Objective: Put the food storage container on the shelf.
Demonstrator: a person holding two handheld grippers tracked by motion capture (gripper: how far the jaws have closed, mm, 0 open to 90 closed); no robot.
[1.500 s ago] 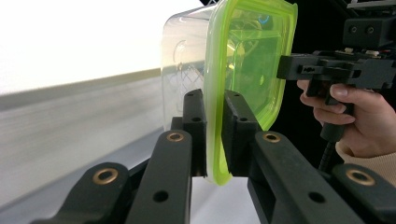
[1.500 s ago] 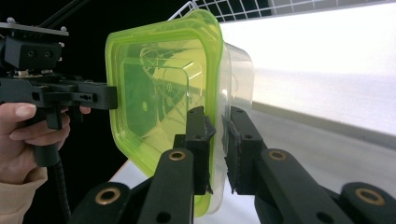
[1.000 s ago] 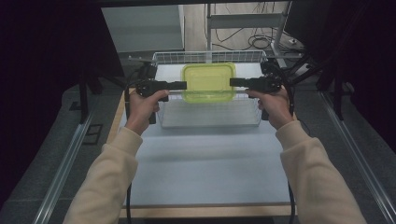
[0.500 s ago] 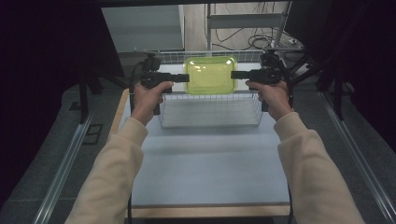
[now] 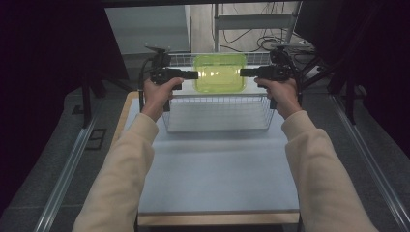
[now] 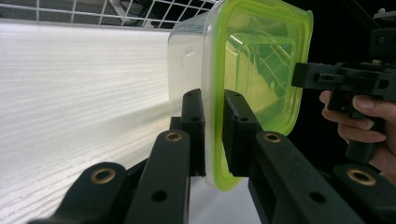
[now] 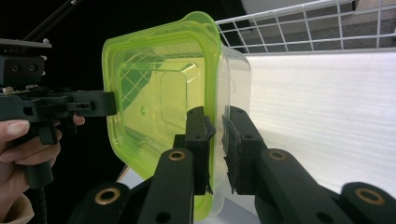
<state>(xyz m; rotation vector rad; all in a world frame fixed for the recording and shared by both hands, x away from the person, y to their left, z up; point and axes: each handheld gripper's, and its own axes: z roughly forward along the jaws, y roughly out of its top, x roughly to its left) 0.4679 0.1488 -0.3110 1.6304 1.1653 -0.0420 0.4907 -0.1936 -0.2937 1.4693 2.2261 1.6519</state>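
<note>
you've got the lidded container up in the air, held between both claws above the far part of the wire basket. your left claw is clamped on the container's left rim, and in the left gripper view its jaws pinch the green lid's edge. your right claw is clamped on the opposite rim, jaws closed on the lid edge in the right gripper view too. the container's body is clear plastic, the lid translucent green. the basket sits on the far end of the white tabletop. your left hand and right hand hold the grips level, arms stretched forward in pale sleeves.
</note>
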